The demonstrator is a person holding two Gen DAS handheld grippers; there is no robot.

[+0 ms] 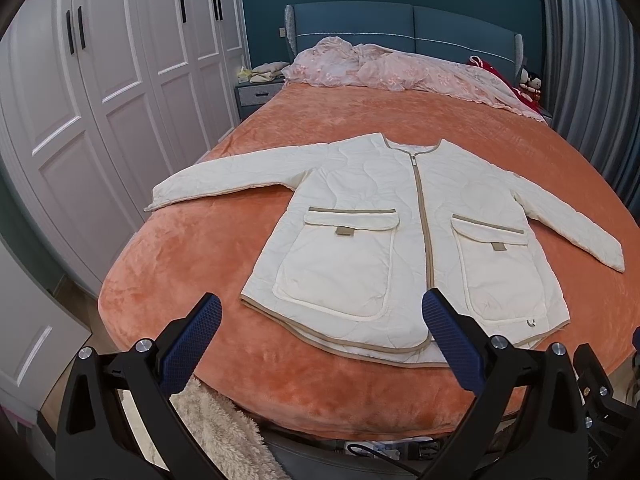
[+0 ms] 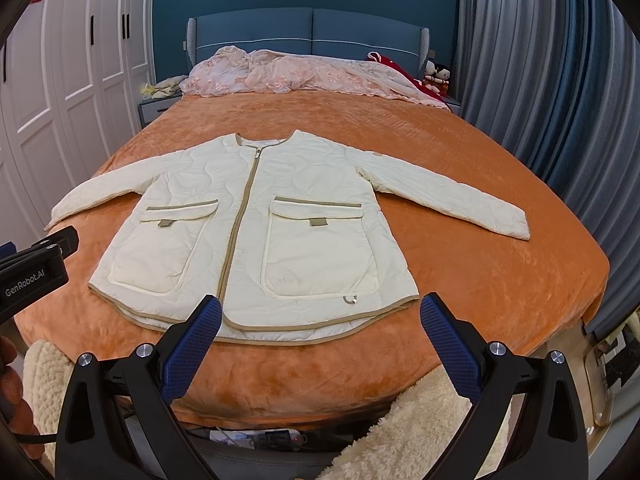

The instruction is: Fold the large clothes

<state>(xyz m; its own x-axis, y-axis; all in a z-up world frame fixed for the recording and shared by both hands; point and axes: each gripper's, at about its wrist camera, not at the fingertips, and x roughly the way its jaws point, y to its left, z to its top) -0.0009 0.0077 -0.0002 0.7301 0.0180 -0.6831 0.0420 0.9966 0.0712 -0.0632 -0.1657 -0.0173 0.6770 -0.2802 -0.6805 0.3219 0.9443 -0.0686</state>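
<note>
A cream quilted jacket (image 1: 360, 216) with tan trim and two flap pockets lies flat, front up and zipped, on the orange bedspread (image 1: 180, 260), with both sleeves spread out. It also shows in the right wrist view (image 2: 256, 220). My left gripper (image 1: 320, 340) is open and empty, held above the bed's near edge in front of the jacket's hem. My right gripper (image 2: 320, 340) is open and empty, also in front of the hem. The left gripper's body (image 2: 36, 268) shows at the left edge of the right wrist view.
A pink lace cover (image 1: 400, 68) is bunched by the blue headboard (image 1: 400, 28). White wardrobes (image 1: 100, 80) stand at the left and grey curtains (image 2: 540, 100) at the right. A fluffy cream sleeve (image 2: 400, 432) is near the bed's foot.
</note>
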